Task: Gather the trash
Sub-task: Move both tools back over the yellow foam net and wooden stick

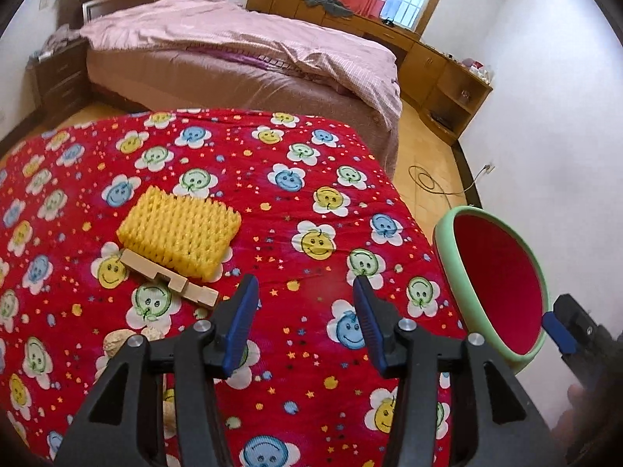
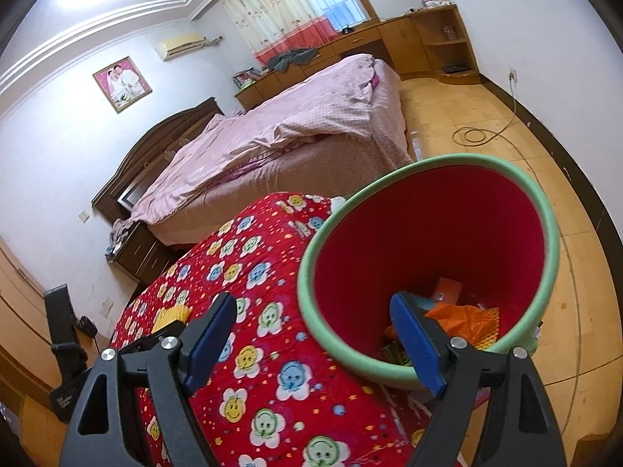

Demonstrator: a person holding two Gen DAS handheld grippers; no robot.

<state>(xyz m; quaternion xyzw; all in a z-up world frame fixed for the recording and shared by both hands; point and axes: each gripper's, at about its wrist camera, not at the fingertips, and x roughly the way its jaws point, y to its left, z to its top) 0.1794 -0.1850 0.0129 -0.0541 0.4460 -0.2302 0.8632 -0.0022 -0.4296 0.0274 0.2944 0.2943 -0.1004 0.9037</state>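
Note:
On the red flower-print cloth [image 1: 331, 148] a yellow foam net [image 1: 179, 233] lies at the left, with a notched wooden piece [image 1: 167, 278] against its near edge. A beige crumpled lump [image 1: 120, 344] sits closer, beside my left gripper's arm. My left gripper [image 1: 305, 292] hovers over bare cloth to the right of them, open and empty. A green-rimmed red bin [image 2: 307, 272] stands off the table's right edge, with orange netting [image 2: 463, 321] and other scraps inside. My right gripper [image 2: 313, 299] is open wide astride the bin's near rim, one finger inside and one over the cloth.
A pink-covered bed [image 1: 233, 46] stands beyond the table, with wooden cabinets [image 1: 428, 62] along the far wall. A coiled cable [image 2: 475, 134] lies on the tiled floor by the bin. A dark nightstand [image 1: 58, 78] is at the far left.

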